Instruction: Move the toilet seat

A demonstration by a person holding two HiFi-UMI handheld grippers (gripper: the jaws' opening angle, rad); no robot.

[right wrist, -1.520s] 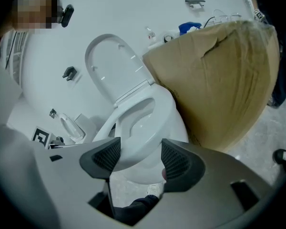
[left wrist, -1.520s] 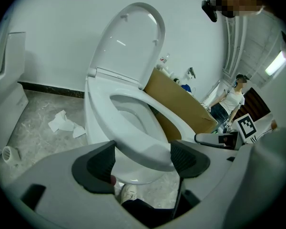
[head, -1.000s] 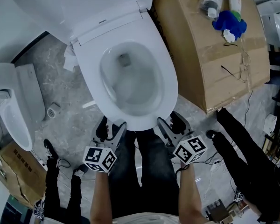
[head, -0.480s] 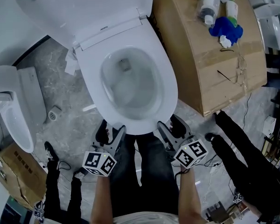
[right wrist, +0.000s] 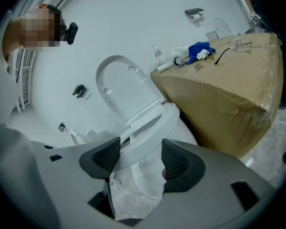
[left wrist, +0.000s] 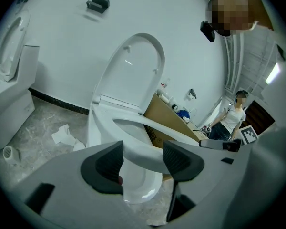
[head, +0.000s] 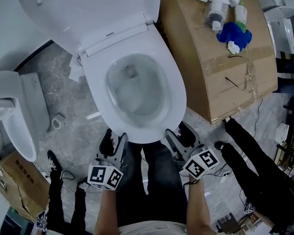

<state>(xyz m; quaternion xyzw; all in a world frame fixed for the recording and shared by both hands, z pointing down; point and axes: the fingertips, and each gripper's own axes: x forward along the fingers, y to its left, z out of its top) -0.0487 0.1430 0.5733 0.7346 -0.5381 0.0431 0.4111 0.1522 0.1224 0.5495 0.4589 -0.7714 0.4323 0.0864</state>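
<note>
**Both grippers on the near rim of a light, slippery seat**

The toilet seat (head: 172,89) lies over the bowl (head: 134,89), hinged at its far end. The lid (head: 88,4) stands up behind it against the far wall. In the two gripper views the seat's near end looks lifted slightly clear of the bowl.

The left gripper (head: 116,134) has the near-left part of the rim between its jaws. They have just been closing, and the rim now fills the gap from pad to pad. The right gripper (head: 177,129) is clamped on the near-right part of the rim in the same way.

The seat looks like stiff moulded plastic, so it is probably light enough for two grippers. It should not bend, but its glossy, rounded surface will likely be slippery under the pads. Because it turns on the far hinge, it can only swing in an arc, up toward the lid or down onto the bowl.

The near rim is the sensible place to hold it, since it is farthest from the hinge and needs the least effort. Holding on either side of the middle should keep the seat from twisting. The main risk is that it slips out and slams onto the hard bowl.
</note>
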